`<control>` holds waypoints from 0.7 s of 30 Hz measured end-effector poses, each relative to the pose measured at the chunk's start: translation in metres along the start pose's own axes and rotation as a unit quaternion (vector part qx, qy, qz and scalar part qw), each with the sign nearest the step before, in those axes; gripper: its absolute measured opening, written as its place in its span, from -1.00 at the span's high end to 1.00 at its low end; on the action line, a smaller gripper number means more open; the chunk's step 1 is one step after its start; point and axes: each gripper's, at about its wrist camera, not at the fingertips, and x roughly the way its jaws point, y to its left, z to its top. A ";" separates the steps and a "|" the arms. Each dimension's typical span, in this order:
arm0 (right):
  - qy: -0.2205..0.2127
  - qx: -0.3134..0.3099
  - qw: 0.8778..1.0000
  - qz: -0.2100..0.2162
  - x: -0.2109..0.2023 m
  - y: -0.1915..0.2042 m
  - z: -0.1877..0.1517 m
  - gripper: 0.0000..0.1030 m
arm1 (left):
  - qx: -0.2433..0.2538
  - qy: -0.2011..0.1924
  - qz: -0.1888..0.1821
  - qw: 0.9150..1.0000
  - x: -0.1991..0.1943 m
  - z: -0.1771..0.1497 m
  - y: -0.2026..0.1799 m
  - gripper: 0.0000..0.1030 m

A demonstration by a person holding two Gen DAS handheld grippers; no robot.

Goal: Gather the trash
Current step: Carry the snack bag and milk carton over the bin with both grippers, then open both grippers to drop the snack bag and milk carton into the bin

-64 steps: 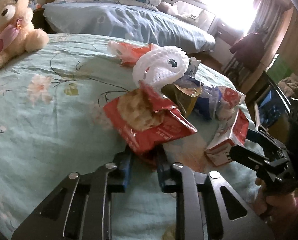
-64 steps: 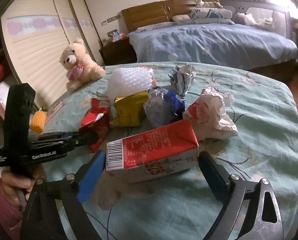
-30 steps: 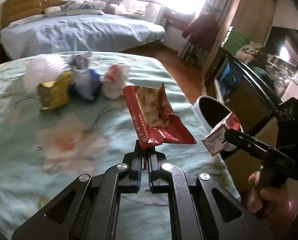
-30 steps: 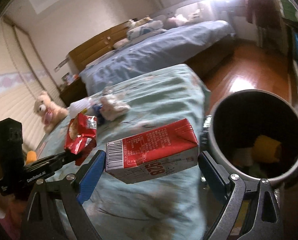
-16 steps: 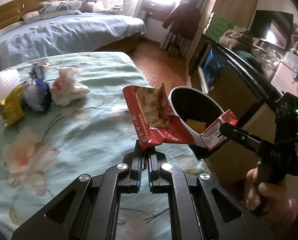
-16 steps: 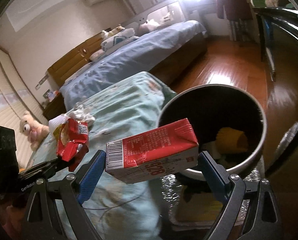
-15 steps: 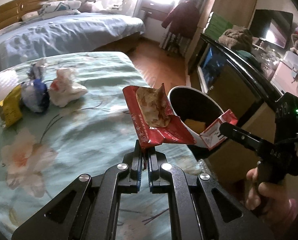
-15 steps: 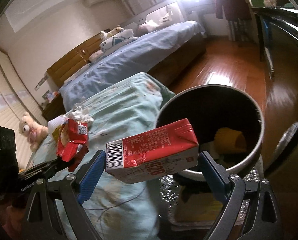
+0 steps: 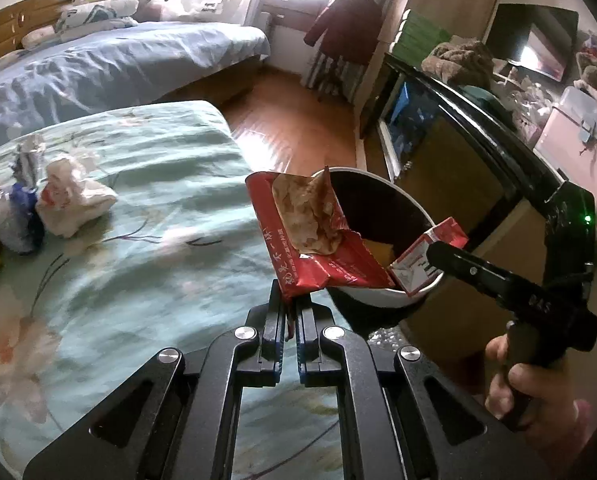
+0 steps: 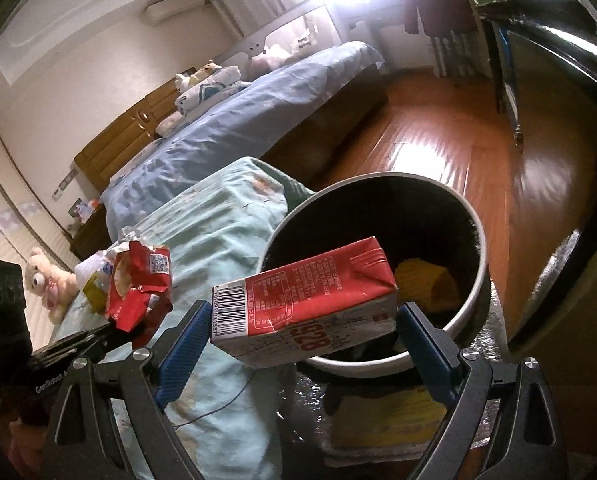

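Note:
My left gripper [image 9: 289, 312] is shut on the bottom edge of a torn red snack wrapper [image 9: 306, 236], which hangs at the near rim of a round white bin [image 9: 382, 300] with a dark inside. My right gripper [image 10: 304, 320] is shut on a red and white drink carton [image 10: 310, 300], held lengthwise over the bin's [image 10: 478, 280] near edge. In the left wrist view the carton [image 9: 426, 256] hovers above the bin's right side. A yellow item [image 10: 426, 286] lies inside the bin. The wrapper [image 10: 138, 280] shows at the left of the right wrist view.
Crumpled white, blue and yellow trash [image 9: 58, 200] lies on the green floral bed cover [image 9: 138, 220] at the left. A blue bed [image 9: 98, 64] stands beyond. Wooden floor [image 10: 438, 152] spreads past the bin. A dark TV cabinet [image 9: 438, 128] runs along the right. A teddy bear [image 10: 46, 280] sits far left.
Both grippers have swung from over the bed toward the bin. The wrapper and the carton now sit over its rim, and the trash pile has slid off to the left.

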 end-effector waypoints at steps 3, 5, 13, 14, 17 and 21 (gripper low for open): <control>-0.001 0.009 1.000 -0.003 0.001 -0.007 0.002 -0.81 | 0.004 0.005 -0.002 1.000 0.006 0.003 -0.005 0.93; -0.002 0.012 1.000 -0.004 0.001 -0.011 0.004 -0.81 | 0.006 0.007 -0.004 1.000 0.009 0.005 -0.008 0.93; -0.001 0.029 0.999 -0.017 0.006 -0.026 0.011 -0.82 | 0.021 0.014 -0.009 1.000 0.025 0.015 -0.022 0.92; -0.001 0.032 0.999 -0.018 0.006 -0.027 0.011 -0.82 | 0.022 0.015 -0.010 1.000 0.026 0.017 -0.024 0.92; 0.000 0.037 0.999 -0.024 0.007 -0.032 0.014 -0.82 | 0.029 0.020 -0.012 0.999 0.033 0.020 -0.029 0.92; 0.004 0.038 0.999 -0.032 0.011 -0.035 0.017 -0.82 | 0.037 0.025 -0.013 0.999 0.041 0.023 -0.036 0.92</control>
